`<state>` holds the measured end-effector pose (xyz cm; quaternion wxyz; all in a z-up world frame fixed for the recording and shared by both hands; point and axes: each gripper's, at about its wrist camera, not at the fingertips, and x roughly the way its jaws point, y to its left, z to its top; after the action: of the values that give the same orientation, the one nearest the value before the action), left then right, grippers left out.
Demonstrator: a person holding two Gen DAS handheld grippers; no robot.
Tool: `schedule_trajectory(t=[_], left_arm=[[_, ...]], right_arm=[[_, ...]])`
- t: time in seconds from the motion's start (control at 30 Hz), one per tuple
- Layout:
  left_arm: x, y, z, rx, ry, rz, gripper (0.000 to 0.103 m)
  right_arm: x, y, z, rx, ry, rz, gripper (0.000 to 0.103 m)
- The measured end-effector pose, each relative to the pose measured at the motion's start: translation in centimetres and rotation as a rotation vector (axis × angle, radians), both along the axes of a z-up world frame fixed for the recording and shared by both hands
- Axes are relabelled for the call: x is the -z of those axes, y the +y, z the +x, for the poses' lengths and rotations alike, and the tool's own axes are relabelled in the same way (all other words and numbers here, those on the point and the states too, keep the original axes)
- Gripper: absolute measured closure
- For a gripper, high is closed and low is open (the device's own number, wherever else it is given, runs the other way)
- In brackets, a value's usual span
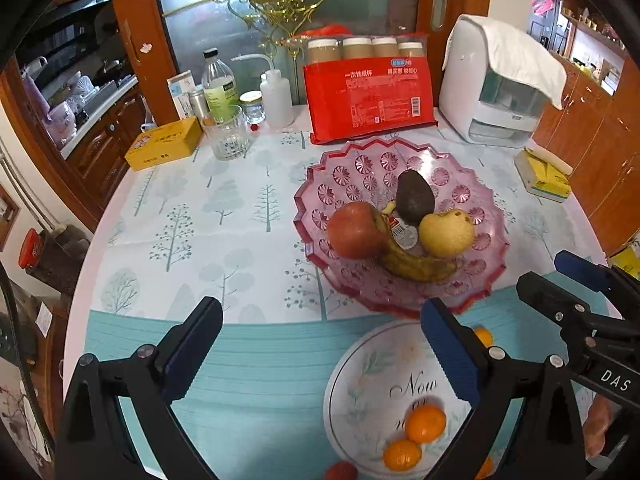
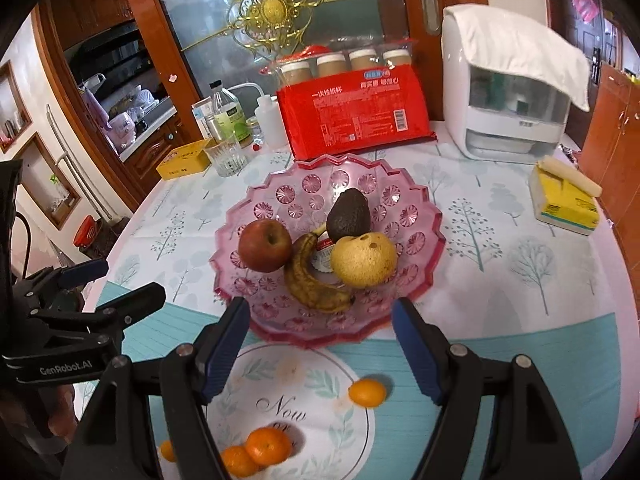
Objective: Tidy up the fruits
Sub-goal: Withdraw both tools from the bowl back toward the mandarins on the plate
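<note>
A pink glass fruit bowl [image 1: 352, 168] [image 2: 280, 200] holds a red apple [image 1: 354, 230] [image 2: 265, 245], a spotted banana [image 1: 416, 264] [image 2: 312, 280], a dark avocado [image 1: 414, 196] [image 2: 348, 210] and a yellow pear [image 1: 446, 232] [image 2: 363, 258]. In front of it a white printed plate [image 1: 360, 380] [image 2: 320, 380] carries two small oranges [image 1: 425, 423] [image 2: 267, 445]. Another orange [image 2: 367, 392] lies at the plate's right rim. My left gripper [image 1: 320, 352] is open and empty above the table's front. My right gripper [image 2: 320, 348] is open and empty above the plate.
At the back stand a red pack of paper cups [image 1: 368, 96], a white appliance with a cloth [image 1: 496, 80], bottles, a glass [image 1: 228, 136] and a yellow box [image 1: 164, 144]. A yellow tissue pack [image 2: 564, 200] lies at the right edge. A red fruit [image 1: 340, 472] shows at the front edge.
</note>
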<state>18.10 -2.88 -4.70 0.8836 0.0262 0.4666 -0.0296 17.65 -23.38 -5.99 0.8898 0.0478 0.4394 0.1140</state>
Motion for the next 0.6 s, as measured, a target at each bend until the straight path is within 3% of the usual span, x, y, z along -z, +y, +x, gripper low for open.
schedule_trajectory(t=[0.3,0.6], left_arm=[[-2.3,1.3,-5.4,-0.001,-0.061,0.004,0.004],[-1.7,4.0,-9.1,-0.007,-0.025,-0.061,0.004]], right_arm=[[-1.9,0.7,-5.1,0.032,-0.037,0.011,0.029],[-2.1,1.7,-9.6,0.052,-0.058,0.0,0.029]])
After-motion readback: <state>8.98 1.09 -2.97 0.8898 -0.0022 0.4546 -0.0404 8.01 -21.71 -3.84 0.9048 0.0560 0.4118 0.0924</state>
